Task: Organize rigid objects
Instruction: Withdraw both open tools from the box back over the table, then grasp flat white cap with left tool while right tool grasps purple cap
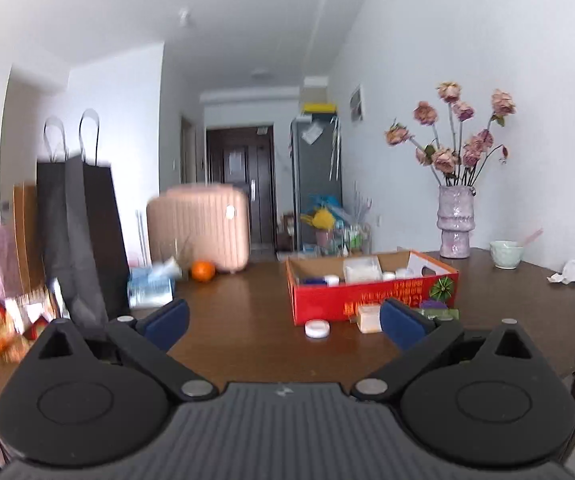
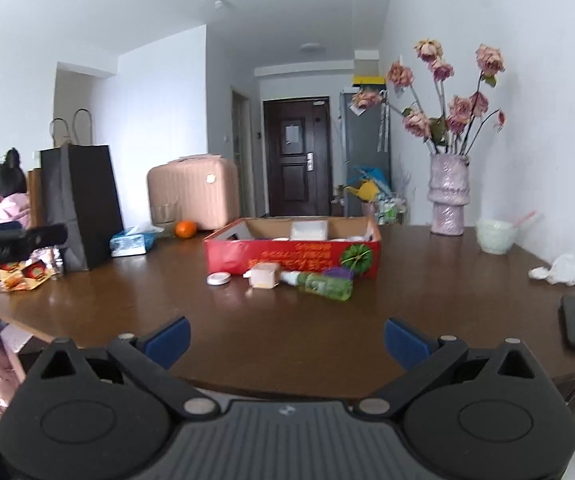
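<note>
- Left wrist view: the left gripper (image 1: 283, 326) is seen held wide apart above the brown table (image 1: 239, 336), and nothing is held between its blue pads (image 1: 166, 322).
- A red box (image 1: 371, 294) is seen in the middle of the table, and it is used as the landmark for the rest.
- Small white jars and a white block are seen inside the red box.
- A round white lid (image 1: 317, 328) is laid flat just in front of the red box.
- A small cream cube (image 1: 368, 318) is set beside the lid, close to the front wall of the red box.
- Right wrist view: the right gripper (image 2: 286, 340) is also held wide apart with nothing in it, well back from the red box (image 2: 291, 258).
- A green bottle (image 2: 319, 285) is laid on its side in front of the red box, next to the cream cube (image 2: 264, 275) and the white lid (image 2: 218, 279).
- An orange (image 2: 185, 229) is seen to the left of the red box, further back.
- A pink vase (image 2: 448, 200) with flowers is stood to the right of the red box, and a pale bowl (image 2: 496, 236) is set further right.
</note>
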The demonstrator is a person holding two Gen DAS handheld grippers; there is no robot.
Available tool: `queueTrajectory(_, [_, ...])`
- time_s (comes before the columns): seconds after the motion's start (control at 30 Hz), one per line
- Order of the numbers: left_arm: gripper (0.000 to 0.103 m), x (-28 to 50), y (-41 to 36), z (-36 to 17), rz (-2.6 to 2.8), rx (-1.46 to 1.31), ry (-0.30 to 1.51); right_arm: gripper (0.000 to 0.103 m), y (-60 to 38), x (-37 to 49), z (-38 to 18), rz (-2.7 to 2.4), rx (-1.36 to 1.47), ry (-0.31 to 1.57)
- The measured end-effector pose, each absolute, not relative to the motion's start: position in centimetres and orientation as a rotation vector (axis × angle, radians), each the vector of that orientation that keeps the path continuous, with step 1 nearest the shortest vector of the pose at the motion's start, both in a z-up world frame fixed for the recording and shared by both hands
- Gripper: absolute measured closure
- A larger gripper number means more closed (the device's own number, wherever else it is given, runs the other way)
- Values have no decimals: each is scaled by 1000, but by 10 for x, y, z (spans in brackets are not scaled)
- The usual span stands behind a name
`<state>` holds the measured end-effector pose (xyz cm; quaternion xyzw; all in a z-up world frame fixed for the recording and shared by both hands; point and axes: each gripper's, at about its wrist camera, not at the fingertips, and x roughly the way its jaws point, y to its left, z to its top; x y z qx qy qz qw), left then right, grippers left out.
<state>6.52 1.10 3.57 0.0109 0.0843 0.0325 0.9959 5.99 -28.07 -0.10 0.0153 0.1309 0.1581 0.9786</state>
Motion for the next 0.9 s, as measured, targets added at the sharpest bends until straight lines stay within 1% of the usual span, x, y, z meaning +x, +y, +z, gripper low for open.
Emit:
queueTrajectory(0.37, [0,78,17,29,114,43,196,0,-269,70,-4,374,76,300])
queueTrajectory(0.9, [0,143,2,-11,27,39,379,0,-281,120,-23,293,140,411])
